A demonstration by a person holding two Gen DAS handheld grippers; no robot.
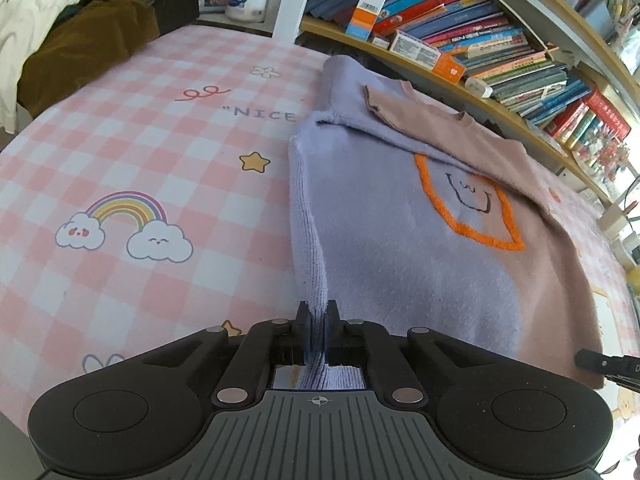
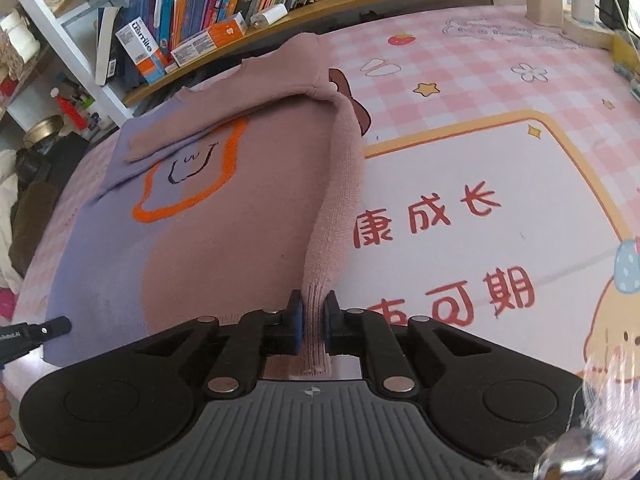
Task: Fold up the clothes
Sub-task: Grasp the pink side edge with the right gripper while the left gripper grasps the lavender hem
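Knitwear first: we see a two-tone sweater (image 1: 380,240), lilac on one half and dusty pink on the other, lying flat on a pink checked sheet (image 1: 140,152) printed with a rainbow, clouds and stars. An orange outline with a small drawn face (image 2: 192,168) sits on its chest, and both sleeves are folded in across the front. Our left gripper (image 1: 318,312) is clamped on the ribbed lilac corner of the hem, the fabric pinched between its blue pads and pulled up into a ridge. Our right gripper (image 2: 313,308) is clamped likewise on the pink corner of the hem. Behind the sweater runs a wooden shelf (image 1: 480,104) crowded with books (image 1: 460,28), and a heap of brown and cream clothing (image 1: 80,32) lies at the sheet's far left corner.
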